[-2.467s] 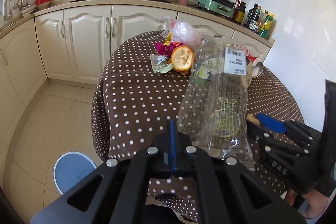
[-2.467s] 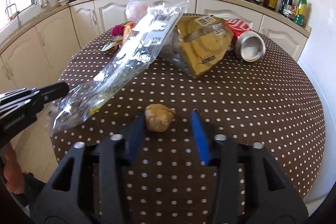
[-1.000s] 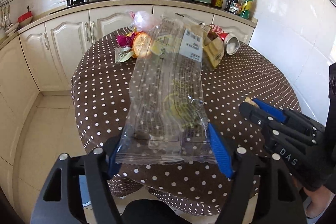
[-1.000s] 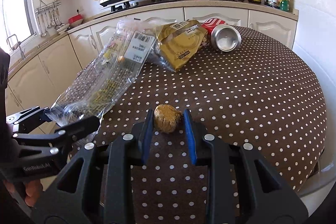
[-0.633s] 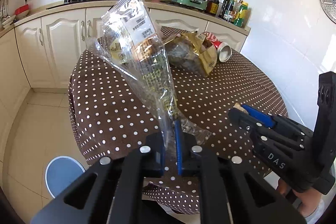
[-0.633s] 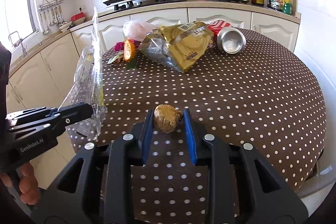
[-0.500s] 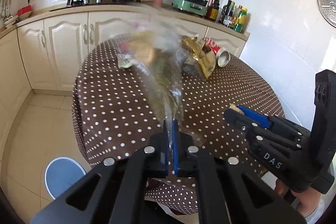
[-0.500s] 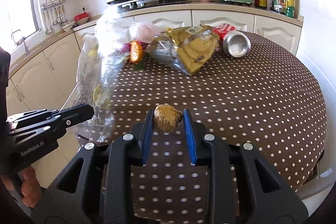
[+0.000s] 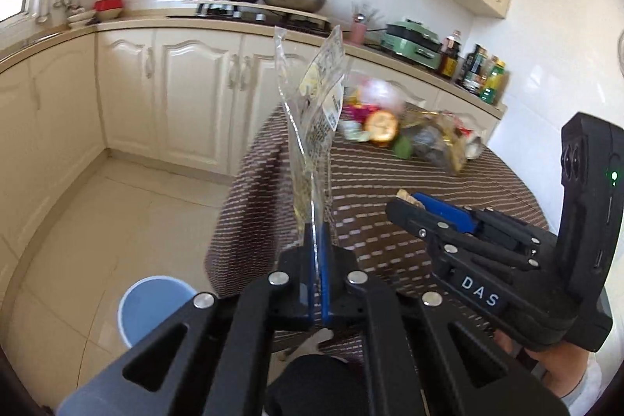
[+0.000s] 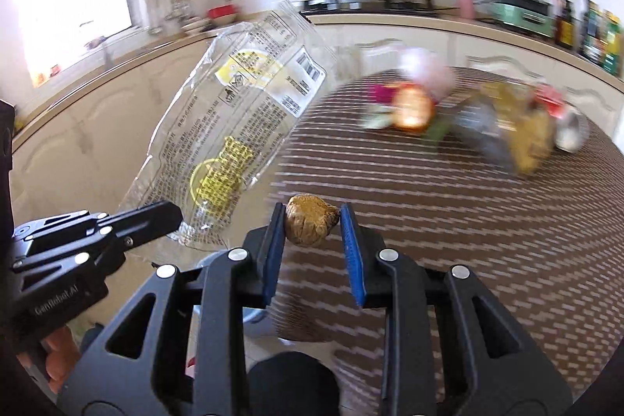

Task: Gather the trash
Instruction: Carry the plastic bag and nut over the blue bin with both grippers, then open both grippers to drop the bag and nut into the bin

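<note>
Fingers of the left gripper are pressed together on the bottom edge of the wrapper, which stands upright at frame centre, clear of the table. The right gripper pinches the brown lump between its blue pads, lower centre of its view.

Progress: two pieces are in hand and off the table. The bin, lower left of the left view, sits on the floor below the table edge; neither piece is in it yet. The peel, foil bag, can and pink scraps remain in a cluster at the far side, upper right. By my judgement the job is under half done.

Materials: table, round, brown dotted cloth, draped. Wrapper, clear thin film, printed, creased, limp. Lump, rough, matte, rounded, looks firm enough to hold a pinch.
</note>
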Demonstrator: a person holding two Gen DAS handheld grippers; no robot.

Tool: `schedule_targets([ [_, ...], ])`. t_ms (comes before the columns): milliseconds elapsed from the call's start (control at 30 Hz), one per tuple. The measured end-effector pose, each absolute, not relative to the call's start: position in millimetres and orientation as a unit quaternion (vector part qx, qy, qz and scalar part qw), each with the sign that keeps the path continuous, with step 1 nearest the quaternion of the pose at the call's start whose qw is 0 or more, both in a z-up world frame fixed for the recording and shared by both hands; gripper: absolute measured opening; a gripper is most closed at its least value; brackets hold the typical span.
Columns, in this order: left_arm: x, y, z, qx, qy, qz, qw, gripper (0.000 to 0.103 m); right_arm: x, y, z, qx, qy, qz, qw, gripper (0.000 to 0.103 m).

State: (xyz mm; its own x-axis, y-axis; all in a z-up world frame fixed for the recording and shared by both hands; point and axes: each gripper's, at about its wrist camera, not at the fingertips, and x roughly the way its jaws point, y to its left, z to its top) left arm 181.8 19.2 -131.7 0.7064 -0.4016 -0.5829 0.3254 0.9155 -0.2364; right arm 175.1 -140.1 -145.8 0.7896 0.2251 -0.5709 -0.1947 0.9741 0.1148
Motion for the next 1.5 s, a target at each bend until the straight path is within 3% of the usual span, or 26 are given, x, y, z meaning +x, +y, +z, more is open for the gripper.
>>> schedule_targets([
  [300,236.3,133.9,-224.2,-0.113,0.433,-0.068,0.892,0.002,254.5,-25.8,-217.3,0.007,0.385,0.211,0.899,0.028],
  [600,323.8,205.8,-364.3,-0.163,0.579,-0.001,0.799,0.003,342.4,59.6,-359.9,0.016,0.528,0.235,0.816,0.028],
  [800,354.4,215.0,-432.0,-0.194,0.632,0.0,0.751,0.005,386.3,78.3,-440.6,0.016,0.59,0.214,0.778,0.028],
  [867,365.0,212.1,-440.9,-0.191,0.637,0.001,0.747,0.009,389.6,78.8,-459.7,0.012,0.599,0.208,0.773,0.028],
  [1033,371.7,217.4,-454.4,-0.186,0.646,0.035,0.739,0.046,397.3,74.3,-479.8,0.033,0.613,0.195,0.765,0.029],
  [1067,367.5,217.0,-456.9,-0.19,0.646,0.038,0.738,0.049,400.1,73.2,-480.4,0.035,0.612,0.193,0.766,0.029],
  [1500,363.9,230.4,-471.3,-0.184,0.647,0.069,0.737,0.057,400.9,80.1,-494.6,0.034,0.611,0.193,0.767,0.029],
])
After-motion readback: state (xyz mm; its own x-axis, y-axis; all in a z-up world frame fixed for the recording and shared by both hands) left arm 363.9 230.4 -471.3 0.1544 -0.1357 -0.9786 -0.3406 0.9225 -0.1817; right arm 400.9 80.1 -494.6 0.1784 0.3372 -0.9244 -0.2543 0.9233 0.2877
